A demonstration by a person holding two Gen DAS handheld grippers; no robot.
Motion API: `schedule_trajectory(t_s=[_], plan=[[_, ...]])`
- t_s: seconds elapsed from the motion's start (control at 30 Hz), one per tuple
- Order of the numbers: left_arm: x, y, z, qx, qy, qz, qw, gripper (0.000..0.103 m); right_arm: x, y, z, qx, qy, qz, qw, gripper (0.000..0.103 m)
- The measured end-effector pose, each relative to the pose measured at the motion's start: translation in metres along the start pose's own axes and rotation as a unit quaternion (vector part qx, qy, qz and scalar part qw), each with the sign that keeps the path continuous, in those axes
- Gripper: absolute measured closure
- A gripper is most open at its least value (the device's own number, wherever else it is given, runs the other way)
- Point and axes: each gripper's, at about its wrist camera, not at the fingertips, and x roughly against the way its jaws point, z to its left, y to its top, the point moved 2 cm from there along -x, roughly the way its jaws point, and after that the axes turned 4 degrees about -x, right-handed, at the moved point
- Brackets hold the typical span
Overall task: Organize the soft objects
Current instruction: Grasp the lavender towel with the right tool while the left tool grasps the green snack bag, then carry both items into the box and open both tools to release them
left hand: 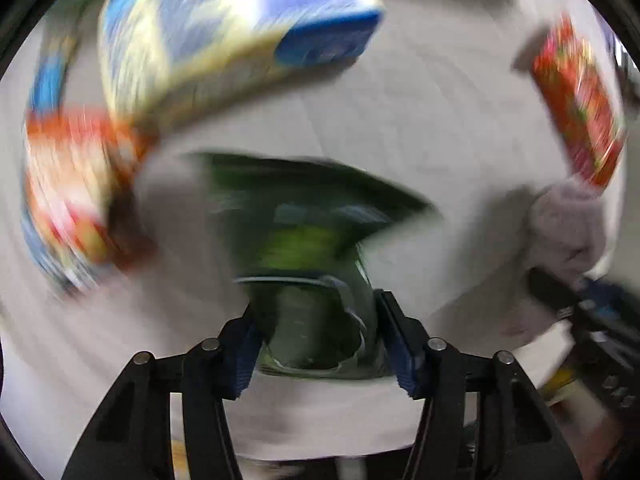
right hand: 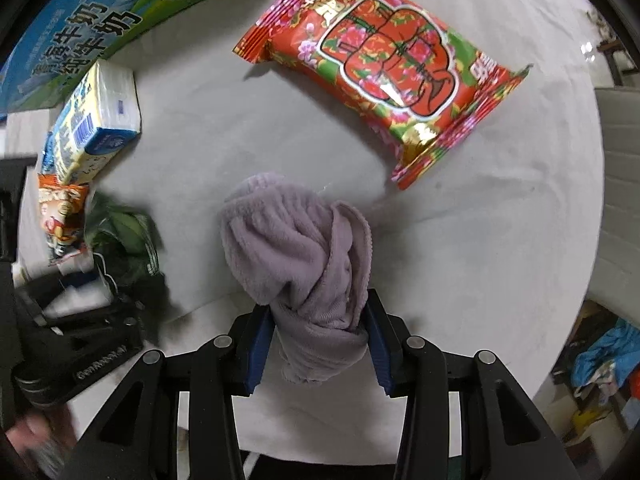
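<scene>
My left gripper (left hand: 316,332) is shut on a dark green snack bag (left hand: 308,240), held over the white table; the left wrist view is heavily motion-blurred. My right gripper (right hand: 318,340) is shut on a bunched lilac fleece cloth (right hand: 296,248), which drapes forward onto the table. The green bag (right hand: 124,236) and the left gripper's body (right hand: 72,344) show at the left of the right wrist view. The lilac cloth (left hand: 568,224) shows at the right edge of the left wrist view.
A red flowered snack pack (right hand: 384,64) lies at the far right, also in the left wrist view (left hand: 580,104). A blue-and-yellow tissue pack (right hand: 96,120) and an orange packet (right hand: 60,216) lie at the left. A milk carton box (right hand: 80,24) stands behind. The white table (right hand: 500,240) ends at the right.
</scene>
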Motion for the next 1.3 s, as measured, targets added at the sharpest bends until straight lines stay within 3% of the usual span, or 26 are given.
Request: schedule_trajectory(t_s=[0.1, 0.23, 0.33, 0.4, 0.5, 0.6, 0.67, 0.7, 0.97, 1.13, 1.27, 1.3], plan=[[-0.002, -0.007, 0.009, 0.049, -0.031, -0.022, 0.9981, 0.047, 0.006, 0.007, -0.005, -0.013, 0.017, 0.001, 1.000, 0.056], [-0.002, -0.010, 0.010, 0.056, -0.038, -0.038, 0.9970, 0.047, 0.010, 0.005, -0.002, -0.010, 0.015, 0.002, 1.000, 0.052], [0.018, -0.014, 0.006, 0.028, 0.003, -0.055, 0.9981, 0.047, 0.006, 0.001, -0.002, -0.012, 0.007, 0.003, 1.000, 0.047], [0.023, -0.010, -0.001, 0.016, 0.035, -0.069, 0.9969, 0.058, -0.002, -0.009, 0.003, -0.014, -0.003, -0.001, 1.000, 0.047], [0.023, -0.012, -0.011, 0.009, 0.054, -0.084, 0.9949, 0.062, -0.006, -0.015, 0.005, -0.015, -0.031, -0.017, 0.999, 0.058], [0.030, -0.016, -0.021, 0.009, 0.068, -0.100, 0.9926, 0.065, -0.003, -0.023, 0.010, -0.008, -0.045, -0.028, 0.999, 0.061], [0.050, -0.019, -0.024, 0.007, 0.073, -0.113, 0.9908, 0.065, -0.002, -0.031, 0.020, 0.002, -0.050, -0.036, 0.998, 0.061], [0.074, 0.001, -0.039, 0.008, 0.078, -0.118, 0.9899, 0.065, 0.002, -0.035, 0.021, 0.006, -0.049, -0.040, 0.998, 0.061], [0.172, -0.041, -0.070, 0.008, 0.066, -0.188, 0.9800, 0.066, 0.071, -0.073, 0.014, 0.044, -0.032, -0.097, 0.994, 0.062], [0.223, -0.074, -0.066, 0.008, 0.048, -0.236, 0.9705, 0.066, 0.130, -0.085, 0.014, 0.051, -0.015, -0.138, 0.989, 0.062], [0.273, -0.072, -0.067, 0.001, 0.027, -0.276, 0.9607, 0.066, 0.186, -0.083, 0.009, 0.051, 0.016, -0.166, 0.985, 0.062], [0.270, -0.062, -0.072, 0.000, 0.022, -0.282, 0.9591, 0.066, 0.196, -0.083, 0.009, 0.052, 0.023, -0.174, 0.983, 0.062]])
